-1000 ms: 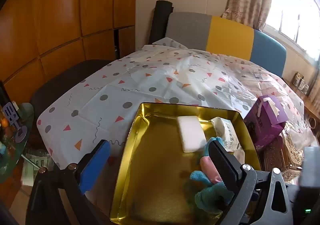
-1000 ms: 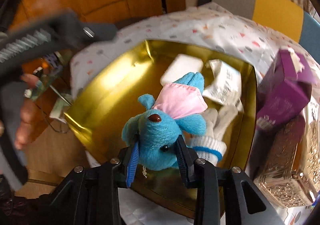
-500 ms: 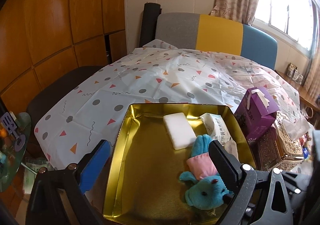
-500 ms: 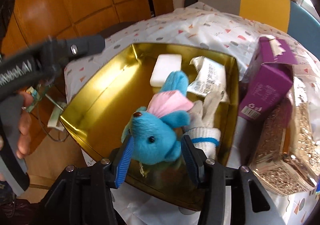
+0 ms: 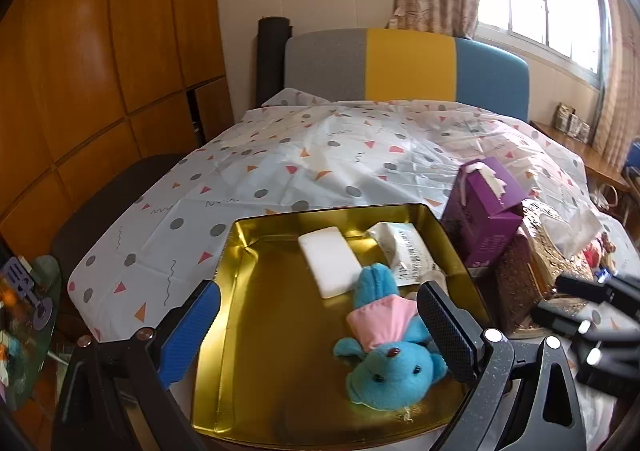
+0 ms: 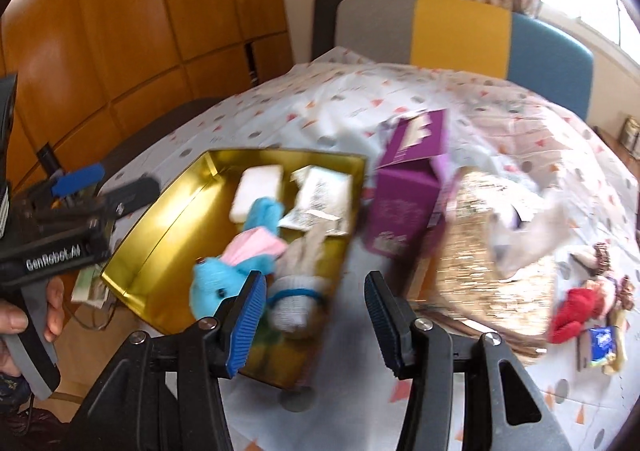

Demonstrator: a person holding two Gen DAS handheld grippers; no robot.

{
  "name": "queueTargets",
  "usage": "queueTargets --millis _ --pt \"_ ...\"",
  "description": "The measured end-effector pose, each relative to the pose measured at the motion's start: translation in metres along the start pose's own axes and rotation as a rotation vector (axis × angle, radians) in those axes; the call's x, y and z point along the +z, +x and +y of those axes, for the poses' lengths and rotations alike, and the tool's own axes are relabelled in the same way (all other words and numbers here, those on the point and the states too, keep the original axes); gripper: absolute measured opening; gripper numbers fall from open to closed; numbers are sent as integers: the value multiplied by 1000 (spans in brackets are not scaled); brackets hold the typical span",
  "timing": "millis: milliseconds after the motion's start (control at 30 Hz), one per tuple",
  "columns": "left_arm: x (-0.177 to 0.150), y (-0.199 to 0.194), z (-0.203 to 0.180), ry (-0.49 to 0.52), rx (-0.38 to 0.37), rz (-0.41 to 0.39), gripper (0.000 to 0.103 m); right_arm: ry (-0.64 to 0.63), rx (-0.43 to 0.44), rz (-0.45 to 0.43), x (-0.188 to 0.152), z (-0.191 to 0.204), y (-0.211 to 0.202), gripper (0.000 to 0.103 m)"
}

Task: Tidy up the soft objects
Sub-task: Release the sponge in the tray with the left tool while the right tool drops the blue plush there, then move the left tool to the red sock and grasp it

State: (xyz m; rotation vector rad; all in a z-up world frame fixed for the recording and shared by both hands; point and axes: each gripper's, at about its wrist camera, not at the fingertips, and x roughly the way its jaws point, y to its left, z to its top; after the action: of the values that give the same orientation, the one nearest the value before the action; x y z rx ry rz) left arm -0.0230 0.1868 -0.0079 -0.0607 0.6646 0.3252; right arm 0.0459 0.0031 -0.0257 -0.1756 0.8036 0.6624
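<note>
A blue plush toy [image 5: 390, 361] in a pink top lies face-up in the gold tin [image 5: 248, 331] on the bench, beside a white sponge [image 5: 330, 261]. Both the left gripper [image 5: 320, 335], marked "GenRobot.AI", and the right gripper [image 6: 314, 313] stand released, holding nothing.
</note>
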Motion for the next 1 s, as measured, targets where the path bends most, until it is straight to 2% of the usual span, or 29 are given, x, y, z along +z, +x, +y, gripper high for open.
queueTargets --millis 200,567,800,1000 --pt "0 -5 -15 28 -31 -5 99 76 -76 -57 -1 -40 -29 52" --pt "-1 -9 -50 121 -67 1 99 254 -276 -117 -16 -137 -75 52" --pt "-4 -14 -81 199 -120 3 99 435 -423 -131 -45 -216 -96 52" --pt "-7 -18 -110 267 -169 9 99 647 -537 -132 -89 -282 -106 52"
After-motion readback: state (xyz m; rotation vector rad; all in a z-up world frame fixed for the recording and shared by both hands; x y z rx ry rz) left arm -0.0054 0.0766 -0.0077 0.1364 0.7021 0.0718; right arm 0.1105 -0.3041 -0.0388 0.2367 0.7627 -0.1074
